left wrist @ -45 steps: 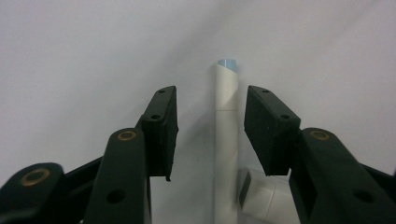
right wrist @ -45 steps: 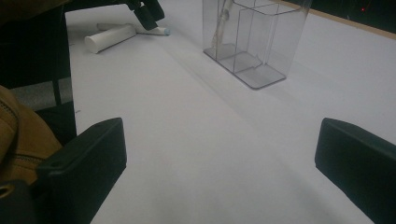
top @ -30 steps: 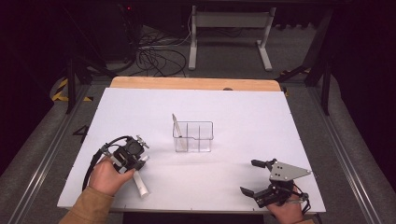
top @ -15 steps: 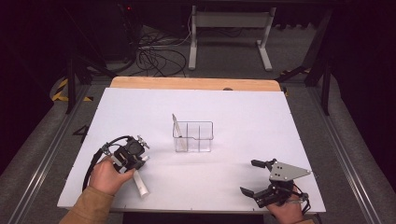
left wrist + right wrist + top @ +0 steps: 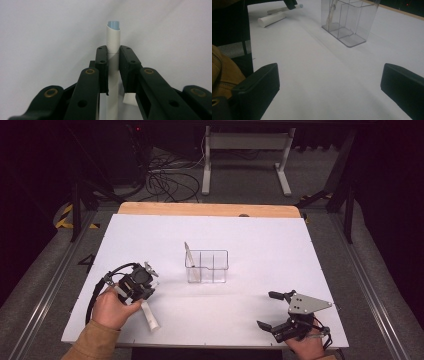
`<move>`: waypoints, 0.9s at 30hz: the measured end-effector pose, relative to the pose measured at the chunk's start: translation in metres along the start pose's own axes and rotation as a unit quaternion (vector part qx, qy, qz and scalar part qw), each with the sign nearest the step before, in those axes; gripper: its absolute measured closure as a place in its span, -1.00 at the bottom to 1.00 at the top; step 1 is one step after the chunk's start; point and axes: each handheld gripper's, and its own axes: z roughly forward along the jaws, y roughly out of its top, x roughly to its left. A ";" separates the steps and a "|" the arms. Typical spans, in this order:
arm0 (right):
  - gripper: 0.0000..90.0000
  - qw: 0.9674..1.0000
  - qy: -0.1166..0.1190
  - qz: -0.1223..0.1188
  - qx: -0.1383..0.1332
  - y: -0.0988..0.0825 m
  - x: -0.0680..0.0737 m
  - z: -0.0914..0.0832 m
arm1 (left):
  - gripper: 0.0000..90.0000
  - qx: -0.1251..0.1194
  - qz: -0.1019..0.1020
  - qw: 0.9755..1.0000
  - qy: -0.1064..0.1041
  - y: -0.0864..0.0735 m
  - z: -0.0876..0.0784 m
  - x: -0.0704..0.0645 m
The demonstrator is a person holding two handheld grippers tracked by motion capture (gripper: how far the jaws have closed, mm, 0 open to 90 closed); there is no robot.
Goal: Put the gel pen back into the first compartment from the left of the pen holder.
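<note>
My left gripper (image 5: pixel 113 53) is shut on a thin white paper-wrapped stick (image 5: pixel 113 37) with a pale blue tip. Its jaws have just been closing and the pads now press the stick from both sides. In the high view this gripper (image 5: pixel 149 271) sits at the table's front left, and a thicker white tube (image 5: pixel 150 317) lies just beside the hand. A clear divided box (image 5: pixel 207 266) stands mid-table with a stick leaning in its left compartment. My right gripper (image 5: pixel 267 310) rests at the front right, jaws wide open (image 5: pixel 329 82) and holding nothing.
The white table top (image 5: pixel 260 245) has a wooden strip along its far edge (image 5: pixel 207 210). From the right gripper view I see the box (image 5: pixel 348 20) ahead, the white tube (image 5: pixel 272 19) at the far left, and a tan sleeve (image 5: pixel 222 72).
</note>
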 end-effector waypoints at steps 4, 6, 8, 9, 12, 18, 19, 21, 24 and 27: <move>-0.94 1.000 0.000 0.000 0.000 0.000 0.000 0.000 | 0.74 -0.007 -0.001 1.000 0.002 0.000 -0.006 0.000; -0.94 1.000 0.000 0.000 0.000 0.000 0.000 0.000 | 0.74 -0.014 -0.002 1.000 0.005 -0.001 -0.010 0.000; -0.94 1.000 0.000 0.000 0.000 0.000 0.000 0.000 | 0.74 -0.024 -0.004 1.000 0.006 -0.001 -0.015 0.000; -0.94 1.000 0.000 0.000 0.000 0.000 0.000 0.000 | 0.74 -0.028 -0.006 1.000 0.008 -0.001 -0.017 0.000; -0.94 1.000 0.000 0.000 0.000 0.000 0.000 0.000 | 0.74 -0.038 -0.010 0.999 0.008 -0.003 -0.024 0.002; -0.94 1.000 0.000 0.000 -0.001 0.000 0.000 0.000 | 0.74 -0.060 -0.020 0.998 0.011 -0.007 -0.034 0.007; -0.94 1.000 0.000 0.000 0.000 0.000 0.000 0.000 | 0.74 -0.064 -0.021 0.998 0.012 -0.007 -0.035 0.007; -0.94 1.000 0.000 0.000 0.000 0.000 0.000 0.000 | 0.74 -0.074 -0.027 0.997 0.013 -0.009 -0.039 0.008; -0.94 1.000 0.000 0.000 -0.001 0.000 0.000 0.000 | 0.74 -0.088 -0.029 0.996 0.017 -0.011 -0.047 0.010; -0.94 1.000 0.001 0.000 -0.001 0.000 0.000 0.000 | 0.74 -0.105 -0.032 0.994 0.020 -0.013 -0.055 0.010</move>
